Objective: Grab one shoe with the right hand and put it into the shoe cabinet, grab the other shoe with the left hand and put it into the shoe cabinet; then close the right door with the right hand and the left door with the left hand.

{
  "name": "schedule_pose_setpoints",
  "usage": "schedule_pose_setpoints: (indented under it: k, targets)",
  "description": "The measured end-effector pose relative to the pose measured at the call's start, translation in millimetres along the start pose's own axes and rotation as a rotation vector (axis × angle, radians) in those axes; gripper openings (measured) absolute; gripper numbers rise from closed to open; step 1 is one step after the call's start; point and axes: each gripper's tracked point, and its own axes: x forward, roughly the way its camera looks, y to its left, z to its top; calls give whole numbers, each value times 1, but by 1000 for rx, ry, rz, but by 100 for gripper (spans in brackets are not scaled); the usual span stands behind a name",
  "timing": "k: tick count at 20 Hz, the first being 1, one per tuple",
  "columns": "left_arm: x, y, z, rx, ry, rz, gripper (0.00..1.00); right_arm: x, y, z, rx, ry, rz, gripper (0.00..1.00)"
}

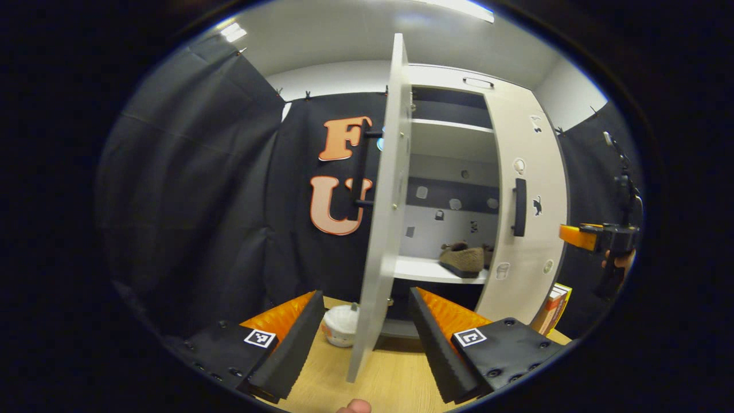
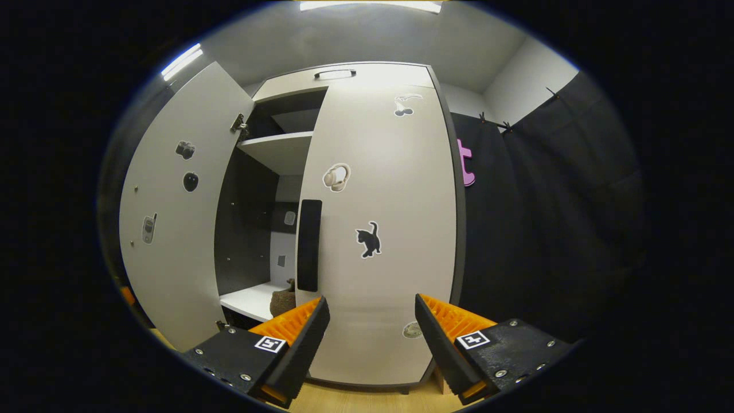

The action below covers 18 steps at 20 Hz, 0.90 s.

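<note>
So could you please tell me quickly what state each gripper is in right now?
Left gripper: open, holding nothing, fingers either side of the left door's edge.
Right gripper: open, holding nothing, facing the right door.

The shoe cabinet [image 2: 390,189] is pale cream with small stickers, a black cat among them; its handle [image 2: 309,245] is black. The shoe [image 1: 462,259] is tan-brown. The desk [image 1: 395,378] is light wood.

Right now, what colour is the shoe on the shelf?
Brown shoe, best in the left gripper view.

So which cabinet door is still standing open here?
The left door, swung out edge-on between the left hand-held gripper's fingers; the right door looks closed.
</note>
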Motion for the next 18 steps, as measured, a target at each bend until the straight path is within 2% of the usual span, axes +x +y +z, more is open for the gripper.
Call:
schedule_pose_setpoints:
  k: [1,4,5,6,7,10,11,15,18]
  targets:
    - [2,14,9,11,-17,35,94,-7,-3,-3,3,3,-7,92]
    - [17,55,36,46,-29,126,97,-24,-12,-10,23,5,-31,92]
    - [24,60,45,41,-33,130,97,-28,-15,-12,27,6,-35,93]
    - [33,63,56,29,-39,123,94,-31,-17,-13,29,7,-41,93]
    - [40,63,66,17,-43,113,96,-33,-19,-15,30,10,-47,93]
    - [71,72,85,48,-74,120,94,-40,-30,-19,37,15,-69,92]
    - [78,72,89,52,-84,117,97,-41,-32,-20,43,18,-74,93]
    - [94,53,96,22,-91,37,96,-46,-43,-26,49,38,-96,93]
    - [93,48,98,26,-90,10,92,-48,-45,-28,48,43,-98,93]
